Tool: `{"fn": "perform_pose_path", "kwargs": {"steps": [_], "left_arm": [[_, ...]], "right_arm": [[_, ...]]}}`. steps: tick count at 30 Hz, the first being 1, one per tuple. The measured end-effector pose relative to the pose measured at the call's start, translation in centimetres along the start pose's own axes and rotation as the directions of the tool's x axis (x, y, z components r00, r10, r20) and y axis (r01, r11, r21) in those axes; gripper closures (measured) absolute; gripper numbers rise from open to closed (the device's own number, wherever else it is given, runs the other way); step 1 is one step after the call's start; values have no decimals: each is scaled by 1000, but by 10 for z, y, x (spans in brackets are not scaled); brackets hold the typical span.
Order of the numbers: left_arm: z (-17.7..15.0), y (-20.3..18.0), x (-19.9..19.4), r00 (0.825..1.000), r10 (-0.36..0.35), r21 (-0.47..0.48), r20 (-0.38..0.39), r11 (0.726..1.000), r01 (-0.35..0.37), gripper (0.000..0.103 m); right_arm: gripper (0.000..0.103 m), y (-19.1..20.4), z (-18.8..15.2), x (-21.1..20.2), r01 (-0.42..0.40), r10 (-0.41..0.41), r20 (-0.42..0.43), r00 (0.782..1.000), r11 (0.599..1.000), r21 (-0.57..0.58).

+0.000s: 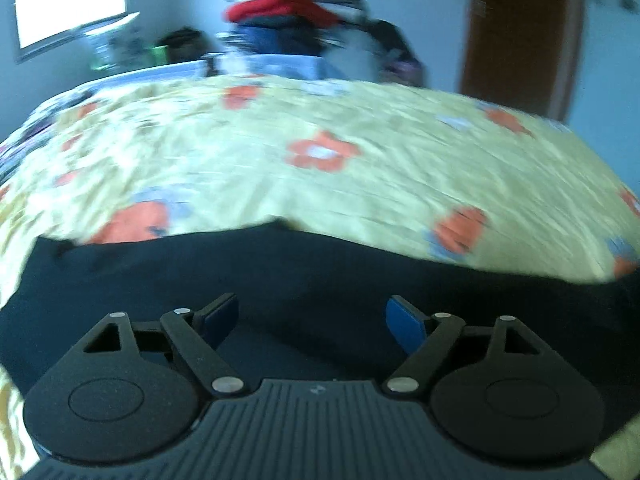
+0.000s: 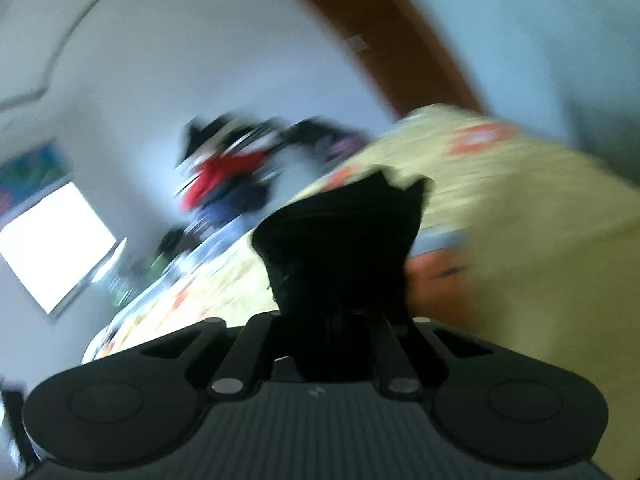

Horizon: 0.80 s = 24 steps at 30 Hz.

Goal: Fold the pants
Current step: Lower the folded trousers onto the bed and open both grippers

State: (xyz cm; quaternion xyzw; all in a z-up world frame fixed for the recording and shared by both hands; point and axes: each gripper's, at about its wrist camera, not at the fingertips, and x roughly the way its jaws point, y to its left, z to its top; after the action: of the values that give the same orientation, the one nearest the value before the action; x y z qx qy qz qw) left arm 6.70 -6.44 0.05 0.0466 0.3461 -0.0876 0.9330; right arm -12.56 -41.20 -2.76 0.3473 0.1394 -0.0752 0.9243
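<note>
Dark navy pants (image 1: 304, 276) lie flat on a yellow floral bedspread (image 1: 320, 152), filling the near part of the left wrist view. My left gripper (image 1: 314, 320) is open just above them, its blue-padded fingers (image 1: 406, 322) spread wide with nothing between them. In the blurred, tilted right wrist view, my right gripper (image 2: 340, 312) is shut on a bunched part of the pants (image 2: 340, 236), which stands up from the jaws above the bedspread (image 2: 520, 208).
A pile of clothes with a red item (image 1: 280, 4) stands beyond the far edge of the bed. A bright window (image 1: 68, 0) is on the left wall, a brown door (image 1: 524, 32) on the right.
</note>
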Motion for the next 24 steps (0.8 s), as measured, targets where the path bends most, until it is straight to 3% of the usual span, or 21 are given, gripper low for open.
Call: {"fn": "perform_pose_path", "kwargs": {"steps": [4,8,10,13,16,17,19,21,24], "left_arm": [[6,39,3,998,61,-87,-12,994,-61,16],[7,67,5,995,93,-143,-27,985,-96,16],[8,76,5,995,89,-160,-36,983,-94,16],[8,80,6,997,70,-168,-46,983,-77,16],[10,77,9,998,35,-149,-44,988,-41,15],[10,75,9,999,24,-137,-42,990,-29,15],[9,66,8,1000,-23,-97,-10,995,22,15],[6,51,6,999,-43,-39,12,998,43,13],[-4,22,10,998,-66,63,26,996,64,12]], "right_arm": [[97,60,-30,47,-146,135,-138,981,986,-78],[96,109,-74,96,-245,202,-283,938,962,-123],[96,133,-94,114,-267,200,-349,916,951,-155],[89,171,-127,137,-275,106,-441,891,900,-339],[74,190,-144,133,-260,28,-439,898,839,-477],[67,193,-142,127,-282,31,-461,887,826,-487],[66,190,-125,103,-358,128,-472,872,825,-437],[61,180,-106,79,-384,201,-422,884,827,-410],[47,160,-80,83,-199,48,-307,951,852,-485]]}}
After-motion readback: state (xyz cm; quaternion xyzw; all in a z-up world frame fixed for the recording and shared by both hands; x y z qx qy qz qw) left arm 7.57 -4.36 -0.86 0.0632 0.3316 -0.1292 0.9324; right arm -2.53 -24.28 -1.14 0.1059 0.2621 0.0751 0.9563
